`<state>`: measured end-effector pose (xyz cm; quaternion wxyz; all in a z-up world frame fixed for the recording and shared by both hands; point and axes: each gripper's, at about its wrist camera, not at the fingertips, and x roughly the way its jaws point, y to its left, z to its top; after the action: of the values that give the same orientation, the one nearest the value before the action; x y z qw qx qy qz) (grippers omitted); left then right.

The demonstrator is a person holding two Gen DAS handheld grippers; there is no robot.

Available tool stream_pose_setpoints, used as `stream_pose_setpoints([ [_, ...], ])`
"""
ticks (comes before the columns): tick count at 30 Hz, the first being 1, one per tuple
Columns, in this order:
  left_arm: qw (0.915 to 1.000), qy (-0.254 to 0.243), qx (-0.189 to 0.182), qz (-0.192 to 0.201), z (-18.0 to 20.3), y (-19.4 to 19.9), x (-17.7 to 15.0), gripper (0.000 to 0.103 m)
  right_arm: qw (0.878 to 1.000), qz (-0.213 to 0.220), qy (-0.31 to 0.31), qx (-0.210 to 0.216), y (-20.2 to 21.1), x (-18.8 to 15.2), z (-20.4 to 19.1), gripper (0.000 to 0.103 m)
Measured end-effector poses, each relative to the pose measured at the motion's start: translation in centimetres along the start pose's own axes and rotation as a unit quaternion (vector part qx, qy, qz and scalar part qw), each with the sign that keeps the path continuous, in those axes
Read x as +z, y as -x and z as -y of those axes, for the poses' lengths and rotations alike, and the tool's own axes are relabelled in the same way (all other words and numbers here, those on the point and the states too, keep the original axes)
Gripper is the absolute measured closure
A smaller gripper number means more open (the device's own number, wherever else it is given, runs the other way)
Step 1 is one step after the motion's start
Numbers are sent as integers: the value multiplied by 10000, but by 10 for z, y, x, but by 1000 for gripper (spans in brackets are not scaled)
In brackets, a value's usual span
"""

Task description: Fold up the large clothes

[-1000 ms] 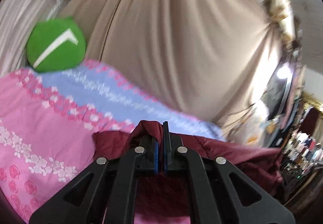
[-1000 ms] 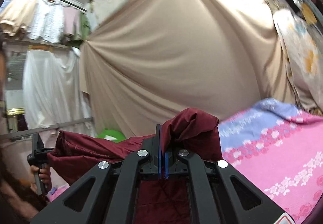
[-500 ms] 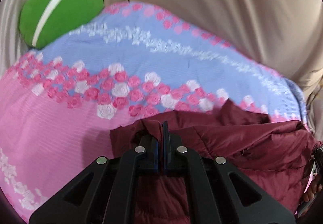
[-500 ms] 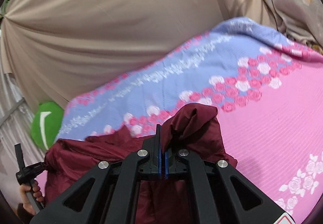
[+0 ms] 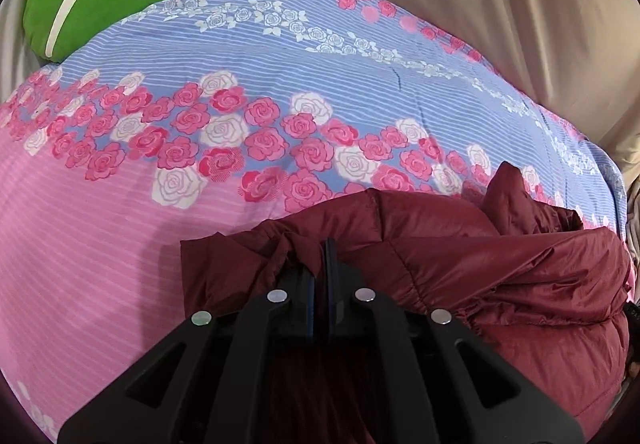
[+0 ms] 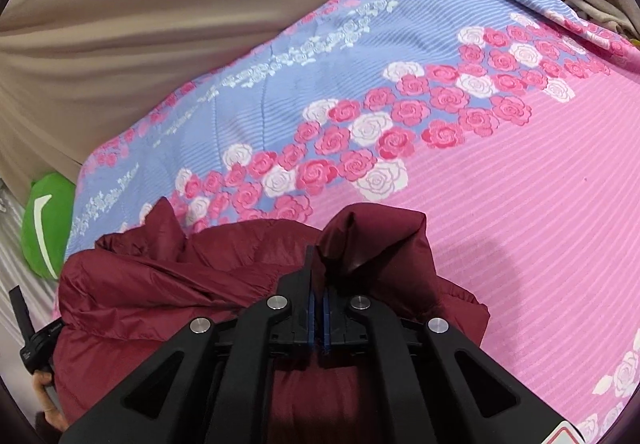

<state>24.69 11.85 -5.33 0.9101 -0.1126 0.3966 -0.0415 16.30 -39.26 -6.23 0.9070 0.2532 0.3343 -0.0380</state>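
Maroon jacket (image 5: 500, 268) pinched by both downward-tilted claws: left claw (image 5: 319, 264), right claw (image 6: 316, 284)

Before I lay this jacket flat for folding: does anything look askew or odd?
The maroon jacket is bunched and crumpled on the floral bedspread, with one puffed corner sticking up beside the right hand-held gripper. Nothing looks torn.

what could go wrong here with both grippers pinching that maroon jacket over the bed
1. The maroon jacket is bunched between the left gripper and right gripper, so it may land creased.
2. Each grip is a thin pinch of slick fabric; it might slip.
3. The collar curls over and could fold under.
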Motion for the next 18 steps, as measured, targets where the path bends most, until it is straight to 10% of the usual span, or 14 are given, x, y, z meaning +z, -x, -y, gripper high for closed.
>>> stream_pose_setpoints([
  [7, 9972, 527, -509, 178, -18, 15, 1, 94, 9974, 38, -445, 564, 8, 1, 18, 95],
  [11, 9954, 560, -463, 621, -21, 63, -1, 68, 9953, 820, -328, 401, 66, -2, 16, 58],
  [18, 9921, 34, -1015, 734, 16, 148, -6, 46, 9897, 937, 725, 799, 130, -34, -45, 55],
])
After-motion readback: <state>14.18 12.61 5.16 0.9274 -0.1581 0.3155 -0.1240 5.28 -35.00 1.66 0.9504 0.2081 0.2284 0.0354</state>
